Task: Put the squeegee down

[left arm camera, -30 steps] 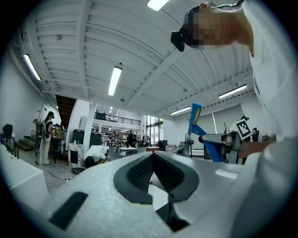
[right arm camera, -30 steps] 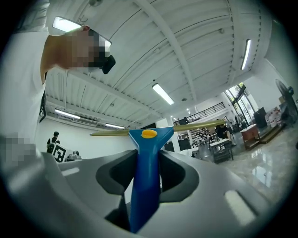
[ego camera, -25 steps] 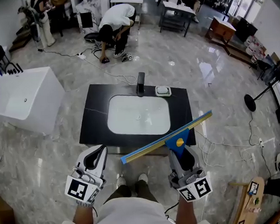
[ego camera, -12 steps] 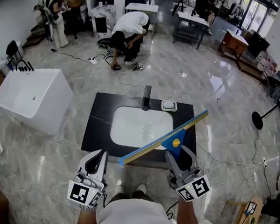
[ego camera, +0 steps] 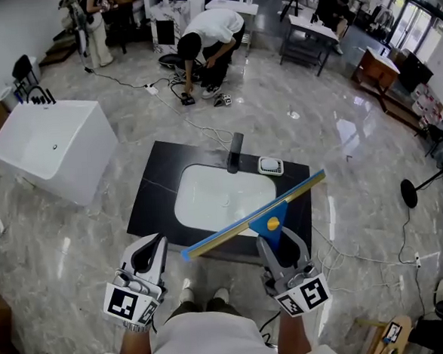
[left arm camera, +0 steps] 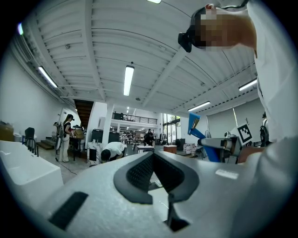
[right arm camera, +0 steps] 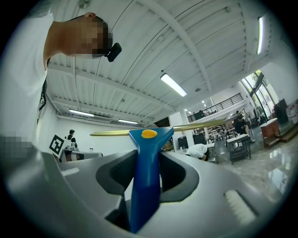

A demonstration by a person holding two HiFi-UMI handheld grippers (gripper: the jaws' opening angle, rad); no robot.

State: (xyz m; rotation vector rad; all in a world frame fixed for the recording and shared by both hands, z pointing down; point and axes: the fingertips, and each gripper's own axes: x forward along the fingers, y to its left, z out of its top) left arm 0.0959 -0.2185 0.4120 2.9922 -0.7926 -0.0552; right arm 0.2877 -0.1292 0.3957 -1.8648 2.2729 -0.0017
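Note:
A squeegee (ego camera: 247,220) with a blue handle, a yellow button and a long yellow-edged blade is held in the air by my right gripper (ego camera: 280,242), which is shut on the handle. The blade slants up to the right over the front right part of the black sink counter (ego camera: 152,197). In the right gripper view the squeegee handle (right arm camera: 145,181) stands clamped between the jaws of my right gripper (right arm camera: 148,160). My left gripper (ego camera: 155,245) hangs at the lower left, short of the counter, jaws together and empty. From the left gripper (left arm camera: 153,156) view, the squeegee (left arm camera: 205,141) shows at the right.
The counter holds a white basin (ego camera: 223,196), a dark faucet (ego camera: 236,152) and a small soap dish (ego camera: 271,165). A white tub (ego camera: 53,146) stands on the floor at left. A person (ego camera: 205,28) crouches beyond the counter. Cables (ego camera: 347,248) trail on the floor.
Both grippers have edged toward the sink counter, and the squeegee blade now reaches farther over its front right part. The grip on the handle is unchanged.

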